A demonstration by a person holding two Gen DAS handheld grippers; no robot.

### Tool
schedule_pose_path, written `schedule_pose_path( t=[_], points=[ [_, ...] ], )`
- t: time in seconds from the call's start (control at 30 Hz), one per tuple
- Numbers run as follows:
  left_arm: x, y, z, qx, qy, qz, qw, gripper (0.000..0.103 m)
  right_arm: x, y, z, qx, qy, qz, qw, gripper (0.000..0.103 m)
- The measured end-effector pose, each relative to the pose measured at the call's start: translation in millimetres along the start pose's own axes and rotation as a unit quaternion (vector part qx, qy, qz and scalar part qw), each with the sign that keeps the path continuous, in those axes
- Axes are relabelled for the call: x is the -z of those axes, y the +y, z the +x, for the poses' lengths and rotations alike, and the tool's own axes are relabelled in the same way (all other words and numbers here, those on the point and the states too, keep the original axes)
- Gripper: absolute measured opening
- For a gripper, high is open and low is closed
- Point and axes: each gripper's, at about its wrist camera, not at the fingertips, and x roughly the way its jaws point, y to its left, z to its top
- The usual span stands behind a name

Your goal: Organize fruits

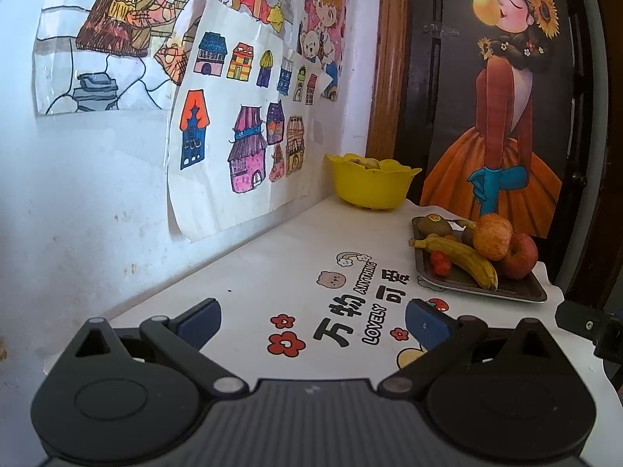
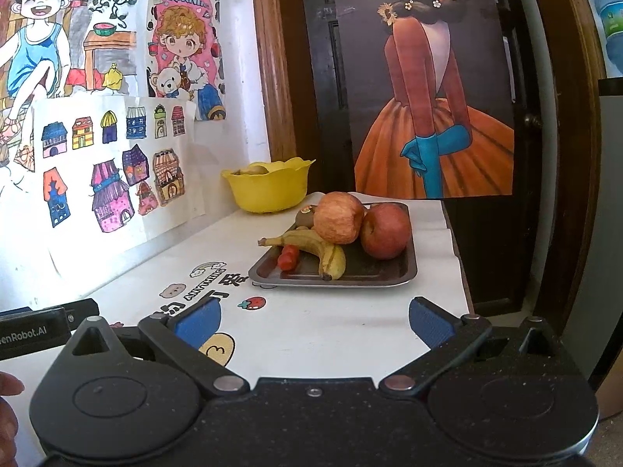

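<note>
A dark metal tray [image 2: 373, 272] [image 1: 521, 292] on the white table holds two red apples [image 2: 385, 229] [image 1: 520, 255], a banana [image 2: 323, 247] [image 1: 463, 255], a kiwi [image 2: 304, 216] [image 1: 434, 225] and small red tomatoes [image 2: 288, 257] [image 1: 440, 262]. A yellow bowl [image 2: 268, 190] [image 1: 370, 185] with a pale fruit inside stands behind it in the corner. My left gripper [image 1: 313, 321] is open and empty, low over the table, left of the tray. My right gripper [image 2: 314, 321] is open and empty, just in front of the tray.
The wall on the left carries children's drawings [image 1: 237, 124]. A large painting of a girl [image 2: 432, 116] leans against a dark door behind the table. The table's right edge [image 2: 459, 264] drops off just beyond the tray. The left gripper's body shows at the left of the right wrist view [image 2: 35, 330].
</note>
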Motion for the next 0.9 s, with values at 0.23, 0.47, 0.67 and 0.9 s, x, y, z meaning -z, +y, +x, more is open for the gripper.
schedule_pose_path(
  t=[0.23,0.47,0.67,0.9],
  points=[
    [0.4,1.3,0.0,-0.001,0.002,-0.003,1.0000,0.103,0.7,1.1,1.6,-0.004,0.005,-0.001,1.000,0.102],
    [0.7,1.3,0.7,-0.001,0.004,-0.004,1.0000,0.103,-0.1,0.7,2.3,-0.007,0.007,-0.001,1.000,0.102],
    [1.5,0.7,-0.6,0.000,0.004,-0.005,1.0000,0.103,0.1,1.2,2.6,-0.008,0.008,-0.003,1.000,0.102],
    [1.0,0.7,-1.8,-0.003,0.003,-0.004,1.0000,0.103,0.4,1.0,2.2,-0.009,0.008,-0.004,1.000,0.102]
  ],
)
